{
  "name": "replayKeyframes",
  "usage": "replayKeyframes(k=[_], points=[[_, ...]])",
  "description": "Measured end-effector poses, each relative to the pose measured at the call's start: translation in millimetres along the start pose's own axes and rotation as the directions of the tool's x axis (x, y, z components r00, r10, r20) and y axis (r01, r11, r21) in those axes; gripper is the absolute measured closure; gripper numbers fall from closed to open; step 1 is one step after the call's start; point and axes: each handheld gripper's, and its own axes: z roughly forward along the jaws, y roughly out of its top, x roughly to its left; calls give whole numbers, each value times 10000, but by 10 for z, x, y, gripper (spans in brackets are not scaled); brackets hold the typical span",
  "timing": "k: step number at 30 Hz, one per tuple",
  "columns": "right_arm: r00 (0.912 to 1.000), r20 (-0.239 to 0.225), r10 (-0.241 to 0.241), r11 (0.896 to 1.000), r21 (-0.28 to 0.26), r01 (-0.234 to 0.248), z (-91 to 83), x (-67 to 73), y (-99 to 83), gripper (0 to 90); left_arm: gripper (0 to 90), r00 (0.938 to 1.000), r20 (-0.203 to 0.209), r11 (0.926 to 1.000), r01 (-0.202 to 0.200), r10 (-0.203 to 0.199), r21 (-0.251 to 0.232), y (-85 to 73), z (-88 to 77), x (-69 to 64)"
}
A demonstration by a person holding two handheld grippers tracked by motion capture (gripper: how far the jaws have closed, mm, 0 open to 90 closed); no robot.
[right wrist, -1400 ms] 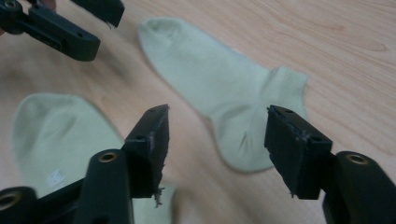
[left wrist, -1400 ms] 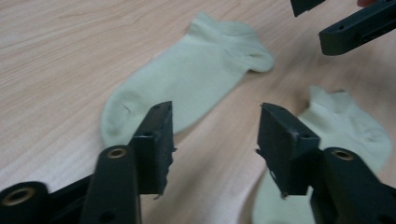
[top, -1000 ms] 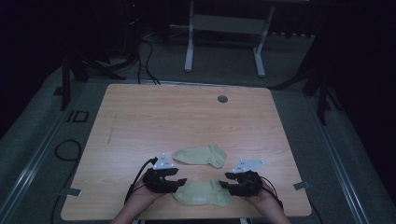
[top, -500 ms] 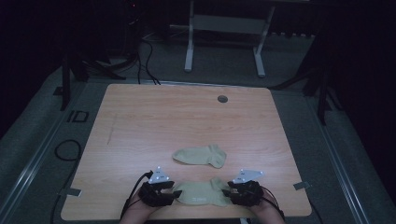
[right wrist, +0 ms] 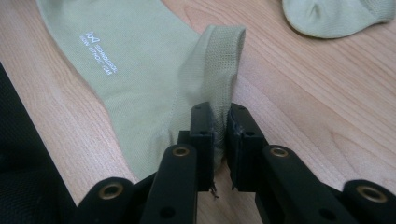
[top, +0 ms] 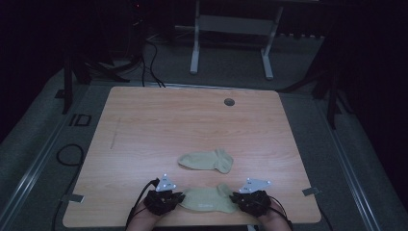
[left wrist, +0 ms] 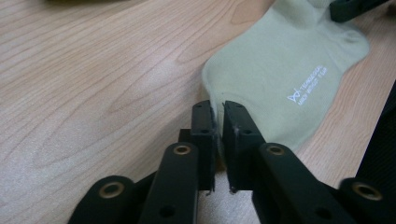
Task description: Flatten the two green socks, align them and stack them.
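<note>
High view: a pale wooden counter (top: 159, 125) in a dark room, a white metal frame (top: 231, 29) behind it. The near pale green cotton sock (top: 208, 199) lies flat by the front edge, left claw (top: 179, 198) at one end, right claw (top: 235, 198) at the other; a second pale green sock (top: 206, 160) rests just beyond. Left gripper view: the jaws have just been closing and pinch the near sock's edge (left wrist: 280, 74). Right gripper view: jaws likewise closing, nipped tight on its ribbed cuff (right wrist: 219, 60)
</note>
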Motion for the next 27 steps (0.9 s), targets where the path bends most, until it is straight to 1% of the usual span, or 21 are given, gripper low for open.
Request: replayKeyframes(k=[1,2,3,4,5,7,8,11,15,16,18,19,20,22,23,24,27], points=[[10000,0,0,10000,0,0,0,0,0,822,859,10000,0,10000,0,0,0,0,0,0],[10000,62,48,9999,132,-48,0,15,19,829,881,9999,-143,10000,39,-39,-16,2,-1,-26],[10000,22,60,9998,194,-60,-2,24,27,829,883,9994,-330,9999,75,-77,-72,5,-7,-44],[10000,75,-39,9998,195,38,-4,35,31,829,884,9993,-352,9998,126,-130,-126,5,-13,-48],[9999,90,-49,9998,174,47,-8,45,31,830,885,9993,-352,9998,126,-130,-126,5,-13,-48],[10000,-59,36,9999,133,-35,-17,57,24,830,885,9990,-366,9995,237,-245,-228,9,-40,-60],[10000,-59,36,9999,133,-35,-17,57,24,830,886,9990,-366,9995,237,-245,-228,9,-40,-60],[9999,-139,102,9999,47,-102,-70,51,39,830,886,9993,-234,9991,275,-283,-328,24,-82,-73],[9993,-305,204,9993,-308,-214,-166,43,95,830,886,9994,-151,9980,301,-310,-547,77,-177,-114],[9993,-305,204,9993,-308,-214,-166,43,95,830,886,9994,-151,9980,301,-310,-547,77,-177,-114],[9993,-280,259,9981,-546,-274,-232,31,130,830,886,9994,-91,9965,337,-344,-765,122,-245,-122],[9992,-301,274,9978,-589,-291,-250,24,142,830,886,9994,-91,9965,337,-344,-765,122,-245,-122],[9994,-270,236,9975,-654,-253,-268,16,154,830,886,9994,-170,9961,291,-306,-829,160,-290,-123],[9994,-261,230,9974,-683,-247,-287,9,168,830,886,9993,-230,9958,266,-287,-874,180,-312,-120],[9992,-314,247,9970,-728,-269,-307,2,183,830,886,9993,-266,9956,223,-249,-914,198,-334,-116],[9990,-347,276,9963,-806,-304,-328,-6,196,830,885,9996,-218,9955,175,-196,-933,216,-352,-108],[9984,-387,422,9931,-1080,-462,-375,-39,235,830,885,9992,-358,9935,147,-188,-1124,282,-404,-96]])
